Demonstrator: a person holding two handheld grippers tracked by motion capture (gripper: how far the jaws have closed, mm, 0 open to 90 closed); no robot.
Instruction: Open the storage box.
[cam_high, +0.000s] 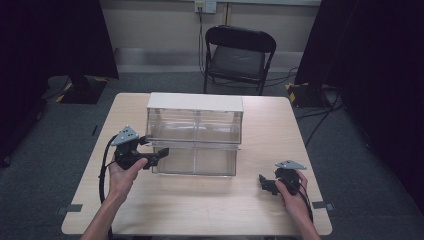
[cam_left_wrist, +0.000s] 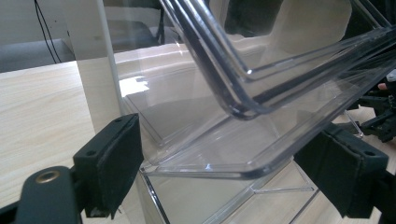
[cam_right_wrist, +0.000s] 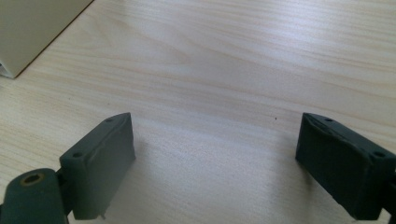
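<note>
One clear plastic drawer cabinet (cam_high: 195, 135) with a white top is sitting mid-table (cam_high: 150, 210), its tilted transparent drawer (cam_left_wrist: 261, 116) lying between the left gripper's (cam_high: 159, 156) spread jaws, while the right gripper (cam_high: 264, 184) is gaping over bare pale wood.

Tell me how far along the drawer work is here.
Early. The clear plastic drawer cabinet has a lower drawer part-way out and tilted. The open left gripper straddles its front lip without clamping. The open right gripper idles over the bare wooden table. Whether the drawer goes out or in is unclear.
</note>
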